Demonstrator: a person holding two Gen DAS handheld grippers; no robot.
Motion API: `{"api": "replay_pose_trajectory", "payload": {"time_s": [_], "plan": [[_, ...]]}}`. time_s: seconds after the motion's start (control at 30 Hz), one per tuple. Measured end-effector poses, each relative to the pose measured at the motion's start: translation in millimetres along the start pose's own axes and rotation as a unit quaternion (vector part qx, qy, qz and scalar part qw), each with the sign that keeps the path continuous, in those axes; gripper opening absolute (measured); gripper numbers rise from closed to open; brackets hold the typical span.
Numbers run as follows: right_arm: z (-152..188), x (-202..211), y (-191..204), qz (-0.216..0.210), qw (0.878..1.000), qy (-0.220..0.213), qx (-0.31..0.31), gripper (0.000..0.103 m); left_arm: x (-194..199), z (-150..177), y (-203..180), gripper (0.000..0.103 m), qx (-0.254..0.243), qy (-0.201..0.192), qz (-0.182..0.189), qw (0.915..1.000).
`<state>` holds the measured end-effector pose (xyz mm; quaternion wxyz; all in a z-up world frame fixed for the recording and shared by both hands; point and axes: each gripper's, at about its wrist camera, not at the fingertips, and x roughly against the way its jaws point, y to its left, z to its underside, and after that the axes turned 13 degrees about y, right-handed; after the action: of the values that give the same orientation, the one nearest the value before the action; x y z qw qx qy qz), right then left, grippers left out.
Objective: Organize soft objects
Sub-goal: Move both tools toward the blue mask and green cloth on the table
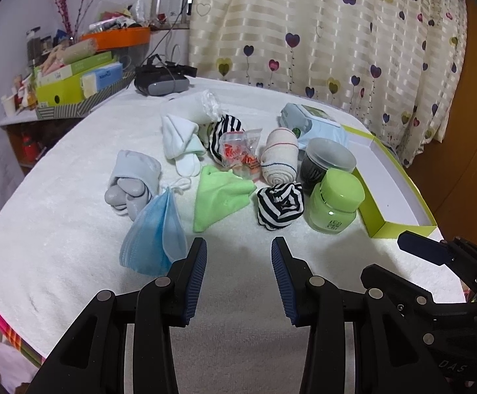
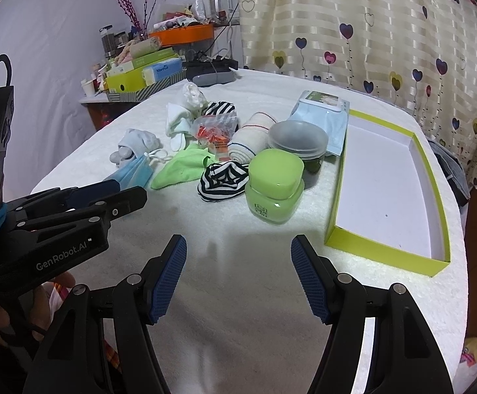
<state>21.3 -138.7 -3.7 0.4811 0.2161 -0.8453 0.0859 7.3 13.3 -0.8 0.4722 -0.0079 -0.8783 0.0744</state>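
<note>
Soft items lie in a loose heap on the white towel-covered table (image 1: 74, 229): a blue face mask (image 1: 154, 233), a green cloth (image 1: 220, 197), a striped black-and-white sock ball (image 1: 279, 205), grey socks (image 1: 133, 180), white socks (image 1: 181, 138) and a rolled bandage (image 1: 279, 157). An empty lime-green box (image 2: 386, 190) sits at the right. My left gripper (image 1: 239, 246) hovers open just short of the mask and cloth, holding nothing. My right gripper (image 2: 238, 246) is open over bare towel, in front of the green jar (image 2: 274, 190).
A grey-lidded dark jar (image 2: 299, 139), a wet-wipe pack (image 2: 323, 115) and an orange snack packet (image 2: 217, 131) mix with the soft items. A VR headset (image 1: 161, 80) sits at the far edge. Cluttered shelves (image 1: 74, 75) stand far left, and a heart-print curtain (image 1: 320, 32) hangs behind.
</note>
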Motion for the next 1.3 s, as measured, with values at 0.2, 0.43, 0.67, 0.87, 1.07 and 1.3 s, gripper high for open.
{"api": "replay_pose_trajectory", "payload": {"time_s": [0.2, 0.43, 0.67, 0.87, 1.07, 1.3], "plan": [[-1.5, 0.9, 0.3, -0.005, 1.0, -0.003, 0.002, 0.067, -0.2, -0.9, 3.5, 0.04, 0.008, -0.002, 0.003, 1.0], [-3.2, 2.1, 2.2, -0.01, 1.0, -0.005, 0.006, 0.067, -2.7, -2.1, 12.3, 0.04, 0.021, 0.002, -0.005, 0.9998], [-6.2, 2.5, 4.6, -0.013, 1.0, -0.007, 0.009, 0.067, -4.0, -1.7, 18.4, 0.04, 0.027, 0.002, -0.009, 0.9996], [-9.5, 2.5, 9.0, -0.022, 1.0, -0.007, 0.018, 0.067, -4.1, -2.6, 23.9, 0.04, 0.031, -0.003, -0.014, 0.9994], [-12.1, 1.1, 13.0, -0.031, 0.999, -0.007, 0.025, 0.067, -5.3, -4.5, 30.8, 0.04, 0.036, -0.002, -0.012, 0.9993], [-14.6, 0.7, 17.1, -0.037, 0.999, -0.009, 0.03, 0.067, -4.6, -3.9, 34.0, 0.04, 0.04, -0.005, -0.011, 0.9991]]}}
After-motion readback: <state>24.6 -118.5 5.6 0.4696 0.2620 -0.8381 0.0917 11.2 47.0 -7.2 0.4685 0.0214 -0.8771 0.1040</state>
